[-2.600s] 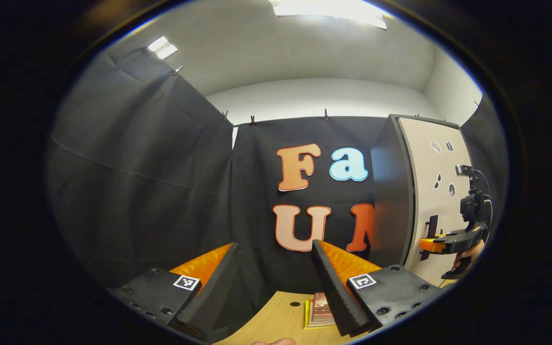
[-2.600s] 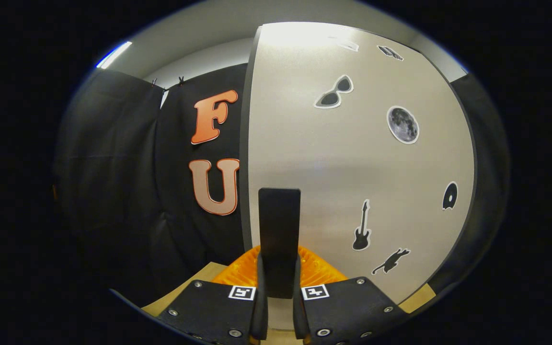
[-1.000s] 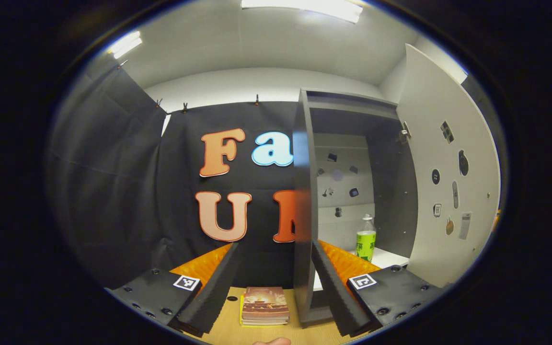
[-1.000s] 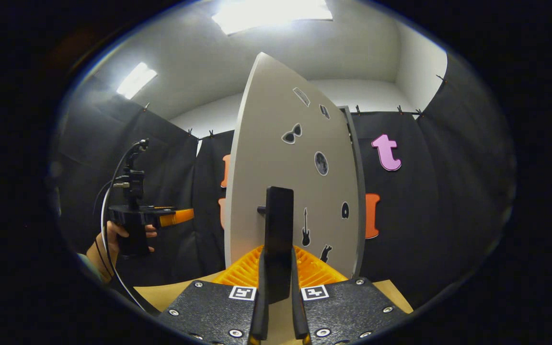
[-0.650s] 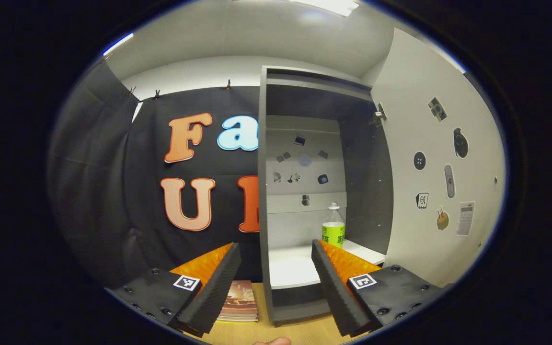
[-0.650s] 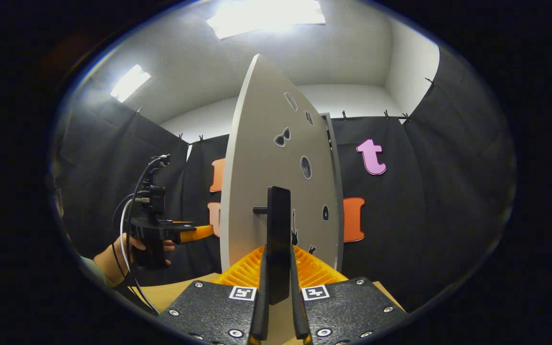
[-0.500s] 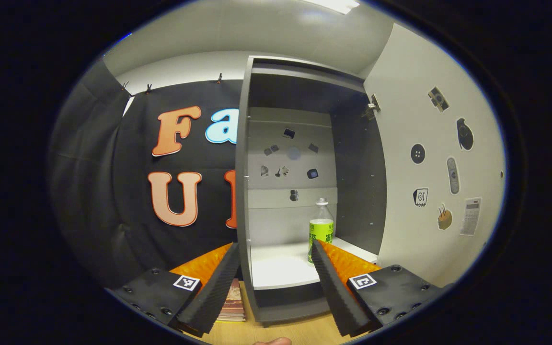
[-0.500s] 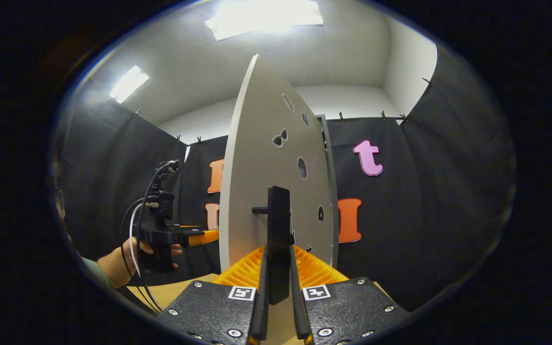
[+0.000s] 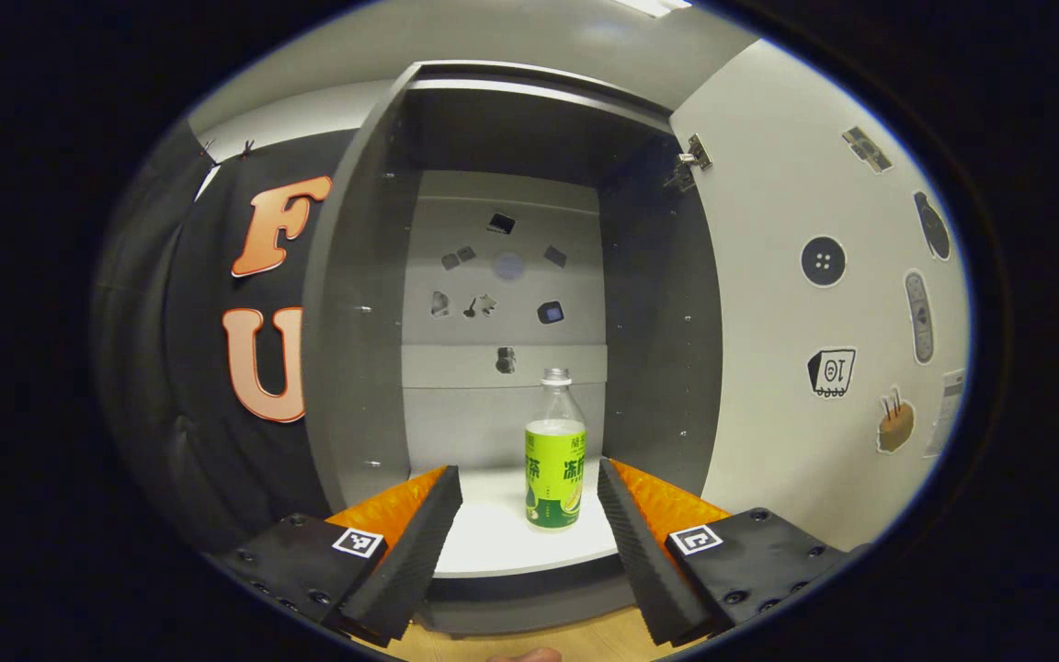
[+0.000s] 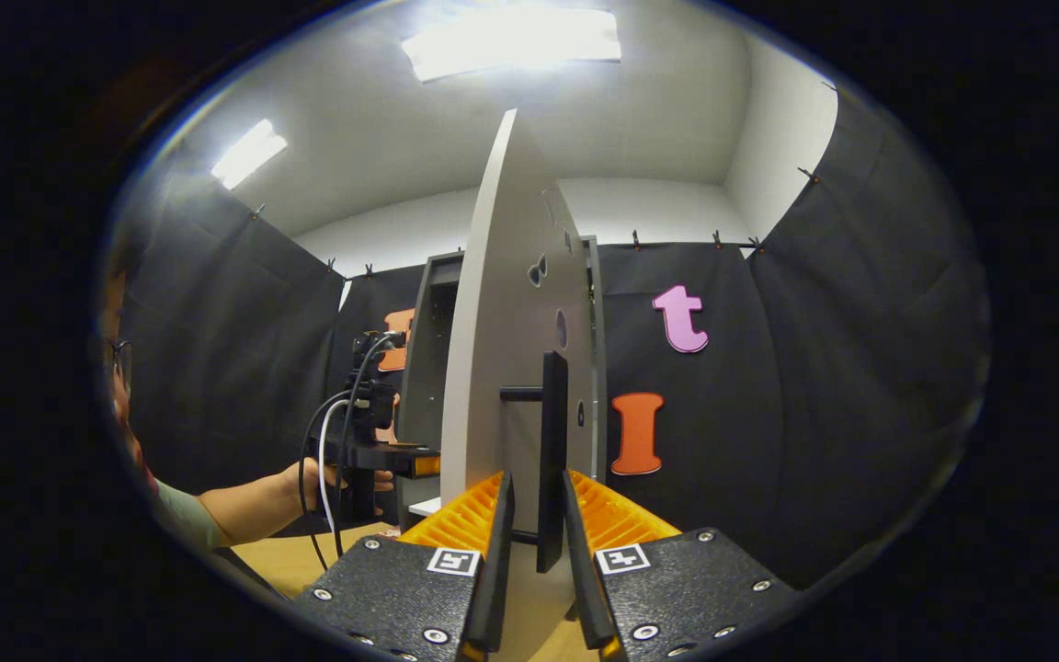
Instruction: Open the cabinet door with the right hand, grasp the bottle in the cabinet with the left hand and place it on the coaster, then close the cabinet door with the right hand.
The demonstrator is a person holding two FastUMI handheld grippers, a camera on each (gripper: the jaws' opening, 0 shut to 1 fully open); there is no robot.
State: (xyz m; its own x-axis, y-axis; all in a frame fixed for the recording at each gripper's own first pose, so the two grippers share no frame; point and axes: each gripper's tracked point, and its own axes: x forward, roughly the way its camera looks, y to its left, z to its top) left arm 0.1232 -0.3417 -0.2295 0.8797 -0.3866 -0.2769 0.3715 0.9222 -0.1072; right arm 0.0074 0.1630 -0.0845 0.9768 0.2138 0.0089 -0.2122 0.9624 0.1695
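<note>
In the left gripper view, the left gripper (image 9: 529,515) is pointing into the cabinet (image 9: 359,303) with its fingers spread apart, and the bottle (image 9: 555,460) is standing upright on the cabinet's shelf, framed between them, untouched. The cabinet door (image 9: 796,303) is hanging open to the cabinet's right. In the right gripper view, the right gripper (image 10: 537,524) is sitting around the door handle (image 10: 551,441), its fingers slightly apart from it.

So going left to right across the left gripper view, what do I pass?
Booth wall → cabinet's left side panel → bottle → cabinet's right side panel → open door.
</note>
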